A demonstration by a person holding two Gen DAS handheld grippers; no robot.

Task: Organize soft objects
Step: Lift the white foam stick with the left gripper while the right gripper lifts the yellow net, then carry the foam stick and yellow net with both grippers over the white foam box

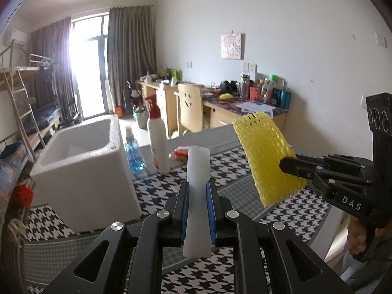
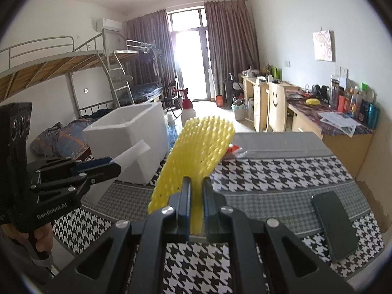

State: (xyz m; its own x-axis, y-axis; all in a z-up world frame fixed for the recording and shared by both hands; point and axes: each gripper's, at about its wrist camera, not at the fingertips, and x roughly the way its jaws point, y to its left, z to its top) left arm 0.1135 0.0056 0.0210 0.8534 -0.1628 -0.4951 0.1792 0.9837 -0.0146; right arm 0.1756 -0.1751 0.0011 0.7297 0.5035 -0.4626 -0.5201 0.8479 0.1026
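Nearest the lens, the left hand-held gripper (image 1: 198,191) pinches a white, translucent foam strip (image 1: 198,169) between its blue-padded fingers, the strip standing up and forward out of the jaws, clear of the houndstooth-patterned worktop (image 1: 235,161). To its left stands the open white polystyrene box (image 1: 80,161), resting on the worktop's left end, with a blue-tinted clear spray bottle (image 1: 133,152) and a white spray bottle with a red trigger head (image 1: 158,139) just beside it on the right. Further right, the right hand-held gripper (image 2: 196,196) is pressed together on the lower edge of a yellow foam-mesh fruit sleeve (image 2: 196,147), which fans upward, held in the air above the cloth. At the far right a dark smartphone (image 2: 334,223) lies flat near the worktop's edge. Both soft pieces seem lifted and ready for delivery, and the box looks like the likely destination. To do it well, carry each piece over the rim before letting go, left piece first since it is closer, keep the floppy mesh from brushing the bottles, and release low inside so nothing springs back out.
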